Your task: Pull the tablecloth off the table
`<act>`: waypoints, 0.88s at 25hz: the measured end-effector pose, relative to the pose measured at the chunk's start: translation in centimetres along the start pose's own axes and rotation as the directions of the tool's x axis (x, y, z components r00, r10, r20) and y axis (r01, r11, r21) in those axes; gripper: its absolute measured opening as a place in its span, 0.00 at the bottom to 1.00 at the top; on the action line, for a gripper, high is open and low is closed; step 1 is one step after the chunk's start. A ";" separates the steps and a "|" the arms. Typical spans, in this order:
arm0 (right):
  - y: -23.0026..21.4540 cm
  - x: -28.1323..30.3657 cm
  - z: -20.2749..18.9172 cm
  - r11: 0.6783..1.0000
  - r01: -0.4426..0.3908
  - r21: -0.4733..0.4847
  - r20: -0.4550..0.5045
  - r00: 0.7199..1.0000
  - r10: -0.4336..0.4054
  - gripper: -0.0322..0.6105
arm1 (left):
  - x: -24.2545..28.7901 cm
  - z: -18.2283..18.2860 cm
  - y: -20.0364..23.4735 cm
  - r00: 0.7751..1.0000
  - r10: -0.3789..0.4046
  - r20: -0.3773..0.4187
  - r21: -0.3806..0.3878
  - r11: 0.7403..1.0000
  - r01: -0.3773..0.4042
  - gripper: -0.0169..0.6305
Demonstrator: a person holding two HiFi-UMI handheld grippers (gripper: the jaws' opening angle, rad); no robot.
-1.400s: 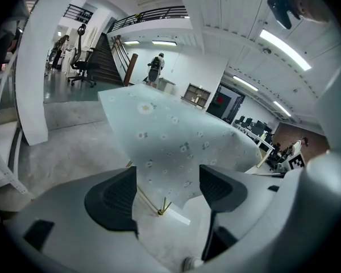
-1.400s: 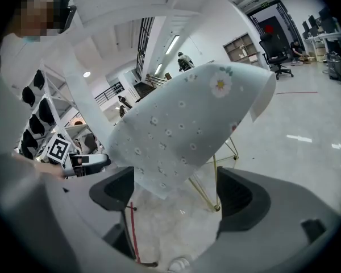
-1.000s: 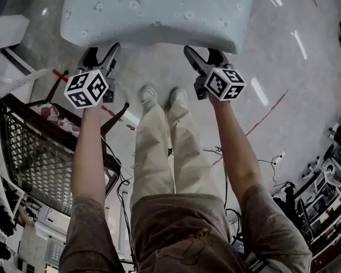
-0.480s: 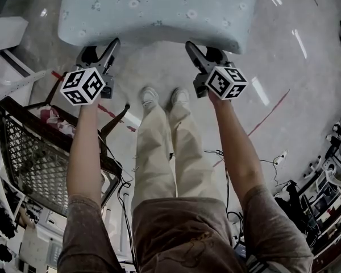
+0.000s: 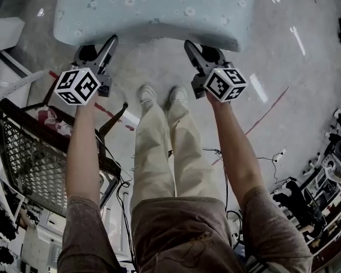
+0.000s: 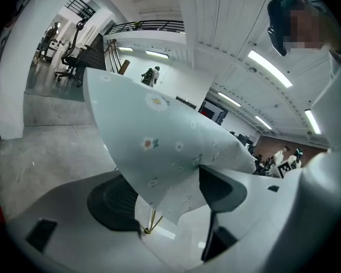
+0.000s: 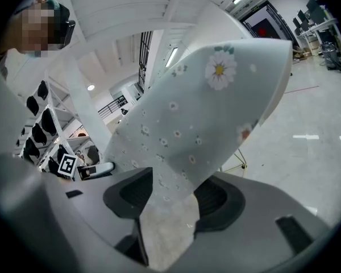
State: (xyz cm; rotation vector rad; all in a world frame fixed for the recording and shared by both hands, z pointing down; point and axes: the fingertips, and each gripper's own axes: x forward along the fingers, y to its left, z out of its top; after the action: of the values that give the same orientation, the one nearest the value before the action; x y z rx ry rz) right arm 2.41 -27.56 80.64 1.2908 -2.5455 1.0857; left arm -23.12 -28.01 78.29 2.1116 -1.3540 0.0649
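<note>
A pale blue tablecloth [image 5: 159,10] printed with small flowers covers the table at the top of the head view, its near edge hanging down. My left gripper [image 5: 98,49] is at that edge near the left corner. In the left gripper view the cloth's corner [image 6: 159,152] hangs between wide-apart jaws of the left gripper [image 6: 167,195], so it is open. My right gripper [image 5: 204,51] is at the edge further right. Its jaws are closing with a hanging fold of cloth [image 7: 204,129] between the pads [image 7: 213,201], not clamped.
The person's legs and pale shoes [image 5: 159,95] stand just below the table edge between the grippers. A black mesh cart [image 5: 34,152] is at the left. Cables [image 5: 216,151] and a red floor line [image 5: 267,115] lie to the right, and equipment [image 5: 335,158] crowds the right edge.
The left gripper has shifted a little to the left along the cloth's near edge. The right gripper has stayed almost where it was.
</note>
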 end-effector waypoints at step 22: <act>0.1 -1.3 0.7 0.994 0.063 0.089 0.093 0.993 -0.071 0.06 | -2.6 0.0 -0.7 1.000 -0.017 0.027 -0.070 0.997 0.019 0.07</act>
State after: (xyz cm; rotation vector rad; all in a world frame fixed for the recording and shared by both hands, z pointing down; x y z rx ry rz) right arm 3.28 -27.10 79.59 1.4722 -2.5274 1.1586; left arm -23.78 -25.71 77.01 2.0722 -1.3331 -0.0174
